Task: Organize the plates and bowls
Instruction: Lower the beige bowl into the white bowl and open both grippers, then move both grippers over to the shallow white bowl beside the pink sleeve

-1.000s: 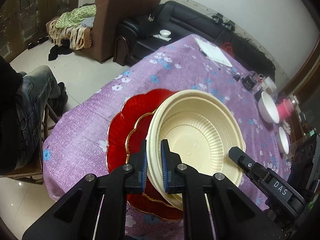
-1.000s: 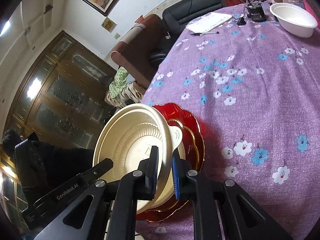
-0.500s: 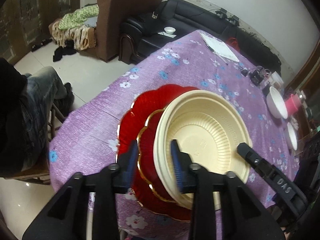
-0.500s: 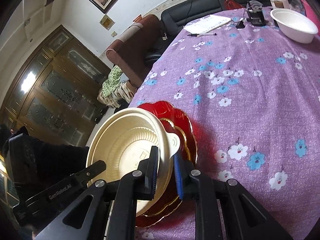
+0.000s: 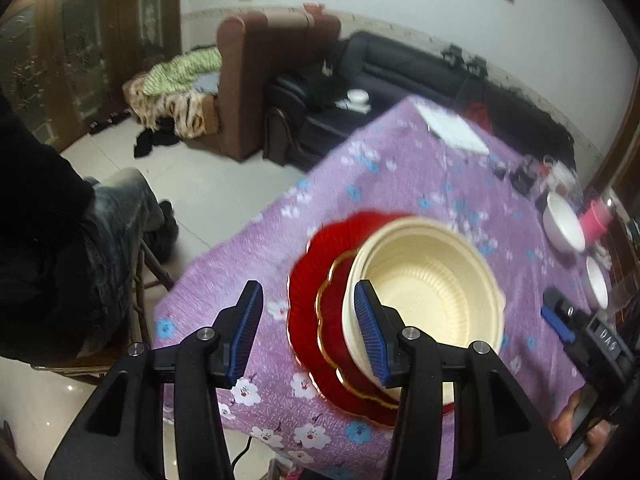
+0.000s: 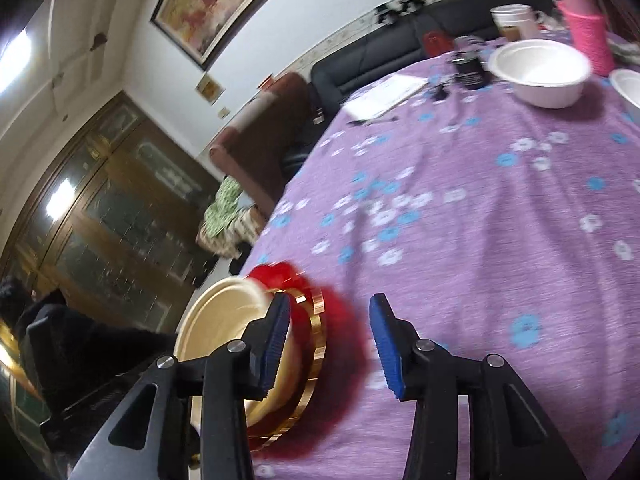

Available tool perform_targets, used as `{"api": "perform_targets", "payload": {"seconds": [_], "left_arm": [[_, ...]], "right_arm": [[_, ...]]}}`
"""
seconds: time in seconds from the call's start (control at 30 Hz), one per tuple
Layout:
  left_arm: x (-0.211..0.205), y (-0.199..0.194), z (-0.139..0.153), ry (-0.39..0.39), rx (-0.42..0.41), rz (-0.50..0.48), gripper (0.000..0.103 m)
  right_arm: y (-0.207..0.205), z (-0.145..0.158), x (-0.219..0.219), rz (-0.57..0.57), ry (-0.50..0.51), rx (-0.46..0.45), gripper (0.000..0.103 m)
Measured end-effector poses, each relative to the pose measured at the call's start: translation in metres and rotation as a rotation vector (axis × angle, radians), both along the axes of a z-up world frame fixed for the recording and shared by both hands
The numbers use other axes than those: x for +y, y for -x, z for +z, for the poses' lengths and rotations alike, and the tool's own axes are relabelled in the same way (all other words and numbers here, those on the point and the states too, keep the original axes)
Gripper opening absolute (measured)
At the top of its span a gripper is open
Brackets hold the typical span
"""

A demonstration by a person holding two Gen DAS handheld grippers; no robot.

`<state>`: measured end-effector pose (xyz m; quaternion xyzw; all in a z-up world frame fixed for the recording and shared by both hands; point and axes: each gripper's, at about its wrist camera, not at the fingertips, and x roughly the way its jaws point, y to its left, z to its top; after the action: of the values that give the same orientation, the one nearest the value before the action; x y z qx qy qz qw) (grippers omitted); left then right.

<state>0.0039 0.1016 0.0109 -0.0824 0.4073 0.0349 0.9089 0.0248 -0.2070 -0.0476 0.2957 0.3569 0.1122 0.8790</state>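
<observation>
A cream plastic bowl [image 5: 428,292] sits on a small gold-rimmed red plate [image 5: 332,316], which lies on a larger red scalloped plate [image 5: 316,252] near the table's front corner. My left gripper [image 5: 310,336] is open and empty, above and in front of the stack's left rim. My right gripper [image 6: 332,344] is open and empty, just right of the bowl [image 6: 224,312] and red plates [image 6: 340,352]. A white bowl [image 6: 540,72] stands far across the table.
The table has a purple flowered cloth [image 6: 480,208]. A pink cup [image 6: 588,36], a notebook [image 6: 384,96], a dark small object [image 6: 470,68] and a second white bowl [image 5: 596,284] are at the far end. A seated person [image 5: 60,248] is at left. Sofas stand beyond.
Both grippers opened and let go of the cream bowl's rim, then drew back and up. The bowl now rests on the red plates.
</observation>
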Motion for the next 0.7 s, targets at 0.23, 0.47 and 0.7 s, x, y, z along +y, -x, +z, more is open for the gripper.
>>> {"api": "perform_targets", "payload": {"seconds": [0.23, 0.47, 0.7], "left_arm": [[-0.057, 0.011, 0.048, -0.004, -0.136, -0.105, 0.064], [-0.16, -0.023, 0.048, 0.095, -0.041, -0.304, 0.064], [-0.253, -0.064, 0.016, 0.115, 0.105, -0.365, 0.064]], "right_arm": [[0.006, -0.006, -0.063, -0.099, -0.017, 0.019, 0.044], [0.016, 0.001, -0.145, -0.201, -0.017, -0.003, 0.045], [0.026, 0.006, -0.22, -0.286, 0.031, -0.016, 0.046]]}}
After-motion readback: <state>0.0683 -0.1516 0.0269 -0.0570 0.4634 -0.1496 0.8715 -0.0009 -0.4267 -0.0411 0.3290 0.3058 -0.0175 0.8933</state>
